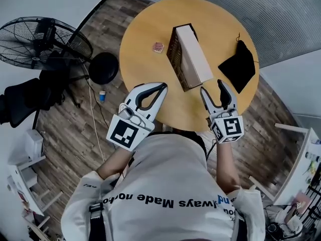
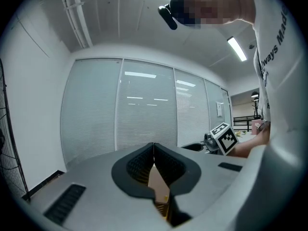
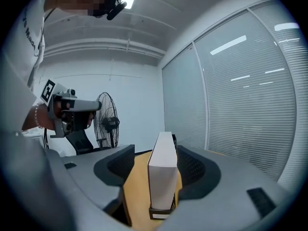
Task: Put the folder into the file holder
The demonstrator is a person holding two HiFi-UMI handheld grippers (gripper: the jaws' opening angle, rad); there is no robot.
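folder, a pale cream box-shaped one (image 1: 193,51), stands upright inside the dark wire-mesh file holder (image 1: 173,49) near the middle of the round wooden bench (image 1: 143,29), so by my reading the placing is done and only drawing the tools away is left. at the far left a black floor fan (image 1: 40,39) stands on the plank floor, well apart from the bench. next comes the left tool (image 1: 161,88), at the near rim of the bench, its jaws pressed together on nothing; its own view shows only a sliver of the holder beyond the closed tips. a small pink object (image 1: 158,46), too small to identify, lies just left of the holder. right of the holder's near end, the right tool (image 1: 211,87) has its jaws apart and grips nothing, and its view looks along the folder (image 3: 162,177) seated in the holder's base (image 3: 161,211). a black cloth pouch (image 1: 239,67) lies at the right edge.
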